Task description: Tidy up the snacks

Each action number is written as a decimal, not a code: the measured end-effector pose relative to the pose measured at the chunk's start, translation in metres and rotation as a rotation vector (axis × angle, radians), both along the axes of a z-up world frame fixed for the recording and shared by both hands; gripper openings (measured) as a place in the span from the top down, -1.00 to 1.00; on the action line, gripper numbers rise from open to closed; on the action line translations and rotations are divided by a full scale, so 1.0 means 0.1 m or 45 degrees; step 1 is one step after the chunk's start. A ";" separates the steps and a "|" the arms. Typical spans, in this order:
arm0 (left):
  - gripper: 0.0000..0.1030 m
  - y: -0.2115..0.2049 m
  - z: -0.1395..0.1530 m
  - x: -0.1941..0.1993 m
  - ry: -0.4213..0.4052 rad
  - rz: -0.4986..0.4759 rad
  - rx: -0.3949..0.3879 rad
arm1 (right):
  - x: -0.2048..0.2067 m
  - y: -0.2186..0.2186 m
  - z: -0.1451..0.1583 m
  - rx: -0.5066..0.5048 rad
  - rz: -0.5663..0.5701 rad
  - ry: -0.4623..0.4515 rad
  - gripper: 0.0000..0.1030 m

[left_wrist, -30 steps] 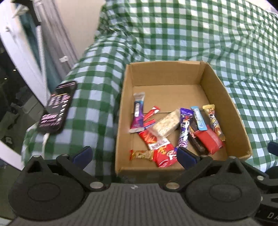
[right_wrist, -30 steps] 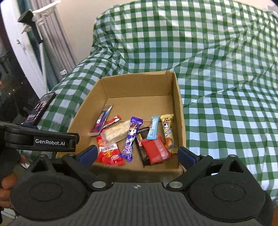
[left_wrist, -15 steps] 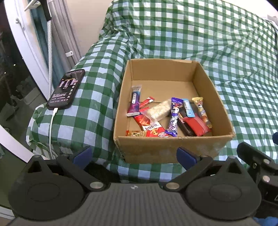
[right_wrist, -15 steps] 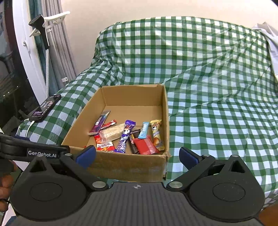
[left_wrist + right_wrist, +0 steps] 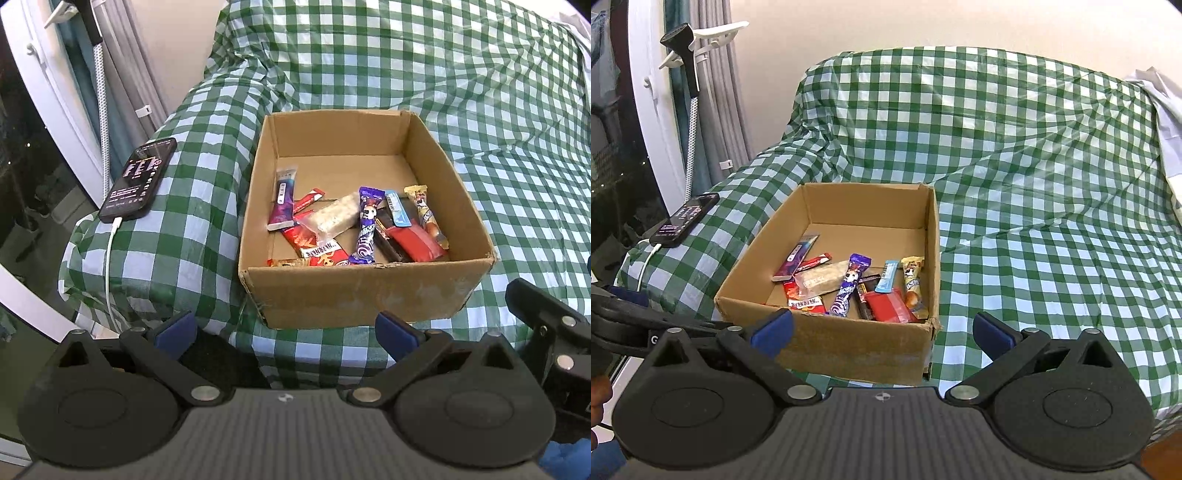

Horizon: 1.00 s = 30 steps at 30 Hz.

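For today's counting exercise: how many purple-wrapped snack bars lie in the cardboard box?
2. One purple bar lies by the left wall of the cardboard box; another purple wrapper lies mid-box beside the clear-wrapped bar. Overlapping snacks may hide more.

Box front wall: hides the near ends of the red wrapper and gold wrapper.
Dark bar: mostly covered by the purple bar and red pack.
Phone screen text: too small to read.
Cable: lower end hidden behind the left gripper.
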<state>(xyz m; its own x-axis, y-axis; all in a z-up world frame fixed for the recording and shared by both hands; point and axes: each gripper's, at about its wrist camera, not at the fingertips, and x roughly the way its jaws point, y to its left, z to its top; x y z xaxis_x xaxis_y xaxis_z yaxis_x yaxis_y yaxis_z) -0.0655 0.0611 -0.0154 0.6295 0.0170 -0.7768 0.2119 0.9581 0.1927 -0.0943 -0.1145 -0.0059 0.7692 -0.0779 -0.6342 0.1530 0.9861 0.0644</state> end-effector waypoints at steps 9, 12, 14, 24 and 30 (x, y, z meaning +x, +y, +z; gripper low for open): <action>-0.99 -0.02 -0.03 0.00 0.011 -0.003 0.002 | 0.00 0.00 -0.02 -0.011 0.005 0.007 -0.98; -0.99 -0.03 -0.03 -0.01 0.011 -0.004 0.000 | 0.00 0.00 -0.02 -0.011 0.005 0.008 -0.98; -0.99 -0.04 -0.03 -0.02 0.009 -0.006 0.002 | 0.00 0.00 -0.02 -0.011 0.006 0.008 -0.98; -0.99 -0.06 -0.02 -0.04 0.011 -0.007 -0.003 | -0.01 -0.01 -0.01 -0.011 0.008 0.008 -0.98; -0.99 -0.06 -0.02 -0.04 0.011 -0.006 -0.005 | -0.01 -0.02 -0.01 -0.011 0.009 0.008 -0.98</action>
